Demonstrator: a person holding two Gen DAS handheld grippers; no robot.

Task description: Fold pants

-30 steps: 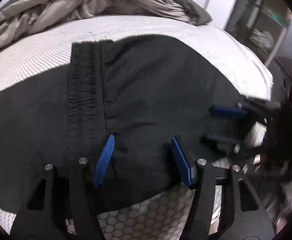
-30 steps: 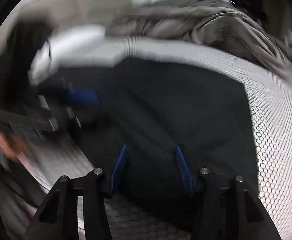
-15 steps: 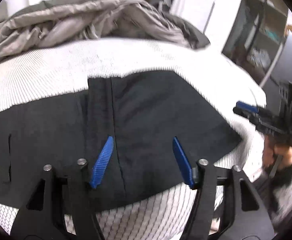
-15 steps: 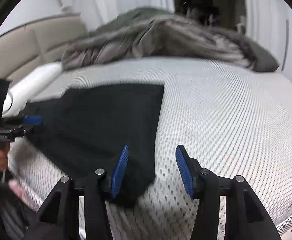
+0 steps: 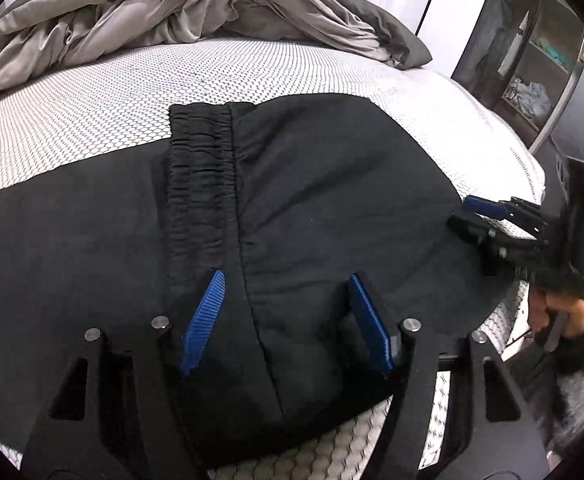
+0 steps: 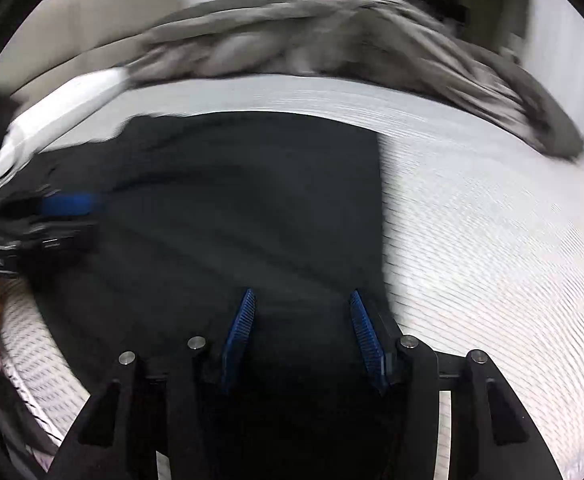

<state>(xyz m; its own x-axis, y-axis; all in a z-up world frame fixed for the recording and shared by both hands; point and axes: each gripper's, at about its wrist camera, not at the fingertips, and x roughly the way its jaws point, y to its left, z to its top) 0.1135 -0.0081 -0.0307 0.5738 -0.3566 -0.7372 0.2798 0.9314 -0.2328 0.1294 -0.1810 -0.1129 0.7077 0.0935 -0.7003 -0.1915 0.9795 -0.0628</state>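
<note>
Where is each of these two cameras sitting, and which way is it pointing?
Left wrist view: sits on the left tongs, looking down past their blue tips at the black pants on the bed; the right tongs and the hand holding them show at the right edge.
Right wrist view: sits on the right tongs, looking down over the pants, blurred; the left tongs show at the left edge.
Both share the pants, the bed and the rumpled grey blanket behind.

right tongs (image 6: 300, 340) | back over pants (image 6: 251, 208) (half-second ago: beside)
</note>
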